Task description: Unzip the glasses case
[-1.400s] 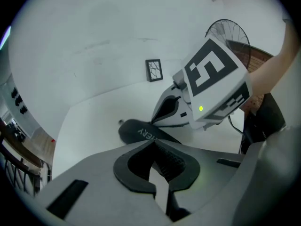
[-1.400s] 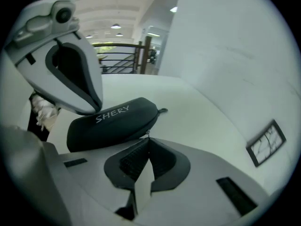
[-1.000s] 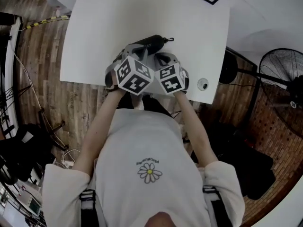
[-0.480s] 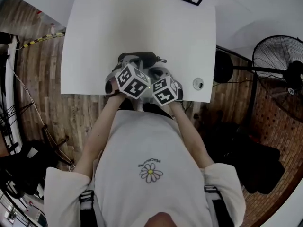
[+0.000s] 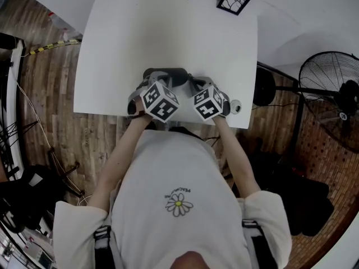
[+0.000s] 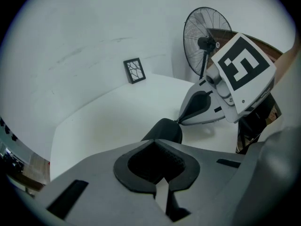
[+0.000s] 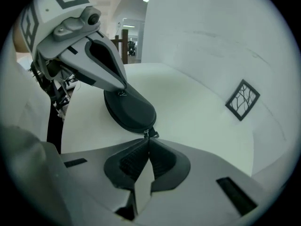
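Glasses case [image 7: 129, 108]: we see a smooth, dark, oval hard shell with a zip seam round its rim. Our right tool [image 7: 147, 141] has its ribbed black pads closed tight, and they pinch the small metal zipper pull [image 7: 150, 134] at the case's near end. Our left tool [image 6: 156, 149] clamps the opposite end, its jaws held narrowly apart by the shell. The case lies flat near the front edge of the matte white bench [image 5: 168, 38], and its lid looks closed.

Flat, cool light, faint soft shadows, centres sharp, and heavy fisheye bending with black corners in both gripper views.
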### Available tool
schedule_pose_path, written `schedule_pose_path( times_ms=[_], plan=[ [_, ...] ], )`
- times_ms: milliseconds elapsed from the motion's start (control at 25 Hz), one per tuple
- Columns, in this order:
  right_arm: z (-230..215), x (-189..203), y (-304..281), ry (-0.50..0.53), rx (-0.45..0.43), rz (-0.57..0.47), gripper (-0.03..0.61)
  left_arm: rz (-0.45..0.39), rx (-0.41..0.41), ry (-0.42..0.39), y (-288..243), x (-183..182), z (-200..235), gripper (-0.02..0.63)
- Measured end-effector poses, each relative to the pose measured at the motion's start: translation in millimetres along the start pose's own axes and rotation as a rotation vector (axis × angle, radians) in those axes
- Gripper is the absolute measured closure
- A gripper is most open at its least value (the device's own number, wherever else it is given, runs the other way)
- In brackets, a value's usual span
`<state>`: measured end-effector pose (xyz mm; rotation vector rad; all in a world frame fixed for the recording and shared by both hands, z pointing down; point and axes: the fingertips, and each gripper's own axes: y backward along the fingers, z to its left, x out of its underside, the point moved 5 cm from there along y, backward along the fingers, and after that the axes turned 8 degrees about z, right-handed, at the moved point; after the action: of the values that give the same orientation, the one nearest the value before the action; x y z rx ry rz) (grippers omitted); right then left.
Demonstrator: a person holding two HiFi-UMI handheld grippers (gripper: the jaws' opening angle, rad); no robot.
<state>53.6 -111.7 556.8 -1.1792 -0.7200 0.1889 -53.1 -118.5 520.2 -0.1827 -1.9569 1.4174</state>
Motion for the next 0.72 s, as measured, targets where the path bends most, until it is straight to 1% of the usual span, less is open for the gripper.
schedule_pose_path(
  times_ms=[120, 200, 320, 480, 720],
  plan=[
    [-8.7, -5.2, -2.5, 0.125, -0.013, 0.02, 0.571, 0.001, 0.014, -0.012, 0.1, -0.1, -0.4, 0.603],
    [-14.3, -8.9, -4.9, 0.182, -0.037, 0.024, 0.571, 0.003, 0.024, -0.014, -0.3, -0.8, 0.9, 0.603],
    [-21.3, -16.5, -8.9, 0.257, -0.073, 0.025, 0.571, 0.011, 0.045, 0.02, -0.6, -2.0, 4.5, 0.603],
    [-31.4, -26.1, -14.9, 0.376, -0.127, 0.023, 0.571, 0.033, 0.069, 0.025, -2.3, -5.2, 5.7, 0.603],
    [-39.3, -47.6, -23.3, 0.567, -0.198, 0.006, 0.571, 0.049, 0.089, 0.062, -3.8, -7.5, 7.8, 0.603]
  ],
)
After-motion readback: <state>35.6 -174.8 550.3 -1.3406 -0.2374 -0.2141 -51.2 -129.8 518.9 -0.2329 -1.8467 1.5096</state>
